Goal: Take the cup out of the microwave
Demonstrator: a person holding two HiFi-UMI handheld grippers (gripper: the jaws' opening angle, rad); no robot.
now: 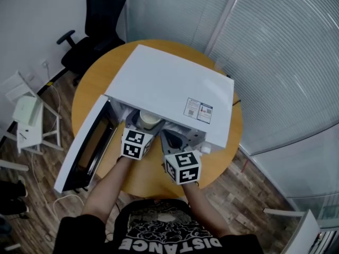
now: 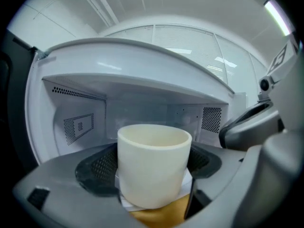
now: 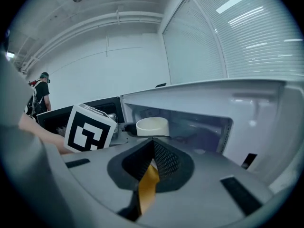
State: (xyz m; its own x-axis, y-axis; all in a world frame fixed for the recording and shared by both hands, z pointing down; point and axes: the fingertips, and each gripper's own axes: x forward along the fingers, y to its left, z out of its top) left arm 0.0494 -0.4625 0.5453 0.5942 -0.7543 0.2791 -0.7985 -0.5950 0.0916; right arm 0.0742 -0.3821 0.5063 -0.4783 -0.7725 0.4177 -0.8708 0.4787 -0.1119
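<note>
A white microwave (image 1: 169,83) stands on a round wooden table (image 1: 222,160), its door (image 1: 87,147) swung open to the left. A cream cup (image 1: 149,119) sits at the mouth of the cavity. My left gripper (image 1: 145,127) reaches into the opening. In the left gripper view it (image 2: 154,170) is shut on the cup (image 2: 153,163), with a dark pad pressed against each side and the cavity wall (image 2: 142,106) behind. My right gripper (image 1: 172,140) hovers just outside the front, to the right. Its jaws (image 3: 153,148) are shut on nothing, and the cup (image 3: 152,126) shows beyond them.
A black office chair (image 1: 92,28) stands behind the table at the far left. White folding furniture (image 1: 29,118) is on the floor to the left. Blinds and glass walls (image 1: 280,62) close off the right side. A person (image 3: 40,96) stands far off in the right gripper view.
</note>
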